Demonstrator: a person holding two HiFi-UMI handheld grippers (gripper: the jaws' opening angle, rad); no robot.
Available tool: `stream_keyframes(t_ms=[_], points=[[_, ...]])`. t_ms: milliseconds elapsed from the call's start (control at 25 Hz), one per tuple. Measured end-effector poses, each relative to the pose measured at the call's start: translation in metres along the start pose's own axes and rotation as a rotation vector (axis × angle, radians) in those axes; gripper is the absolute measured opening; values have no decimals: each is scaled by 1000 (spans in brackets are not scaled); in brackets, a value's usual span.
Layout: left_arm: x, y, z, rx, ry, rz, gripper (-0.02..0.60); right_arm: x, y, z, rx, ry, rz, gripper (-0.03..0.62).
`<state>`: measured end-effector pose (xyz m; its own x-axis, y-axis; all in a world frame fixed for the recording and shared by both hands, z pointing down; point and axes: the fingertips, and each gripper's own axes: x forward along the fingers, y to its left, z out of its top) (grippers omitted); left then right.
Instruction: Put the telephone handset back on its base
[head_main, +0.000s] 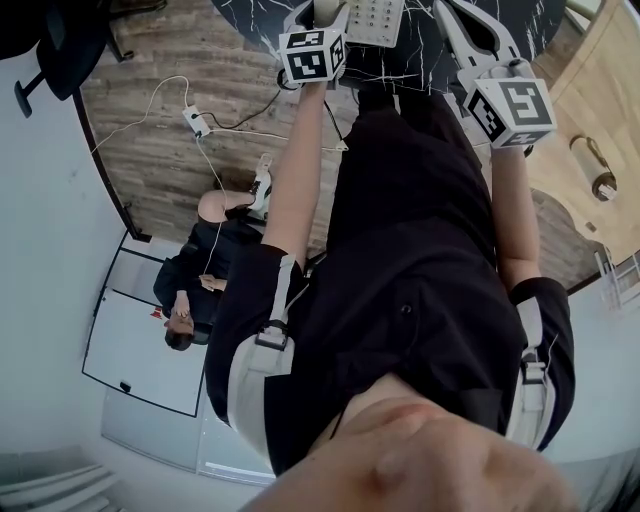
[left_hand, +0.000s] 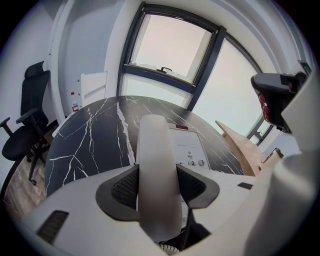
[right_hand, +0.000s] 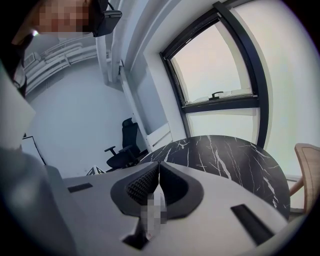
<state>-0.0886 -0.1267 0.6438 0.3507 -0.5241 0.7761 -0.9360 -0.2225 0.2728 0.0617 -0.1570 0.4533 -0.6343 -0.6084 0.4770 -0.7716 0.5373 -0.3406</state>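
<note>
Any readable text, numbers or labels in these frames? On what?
"2": key on the telephone base, left gripper view.
"3": key beside it.
Small print above those keys: too small to read.
Red strip at the base's top: unreadable.
Marker cubes: square patterns only, no words.

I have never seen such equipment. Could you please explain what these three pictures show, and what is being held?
No robot here: a person holds a two-jaw tool in each hand. One picture comes from a camera on the person's head; the other two come from cameras on the tools, looking along the jaws. The left tool grips a white telephone handset over its base, which stands on a dark marbled table. The right tool is shut and empty.
</note>
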Motion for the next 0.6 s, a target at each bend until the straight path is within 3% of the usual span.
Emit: stream_keyframes(t_ms=[600], points=[[2, -3, -2, 94, 7, 29, 262, -4, 6, -6, 5, 6, 1, 32]])
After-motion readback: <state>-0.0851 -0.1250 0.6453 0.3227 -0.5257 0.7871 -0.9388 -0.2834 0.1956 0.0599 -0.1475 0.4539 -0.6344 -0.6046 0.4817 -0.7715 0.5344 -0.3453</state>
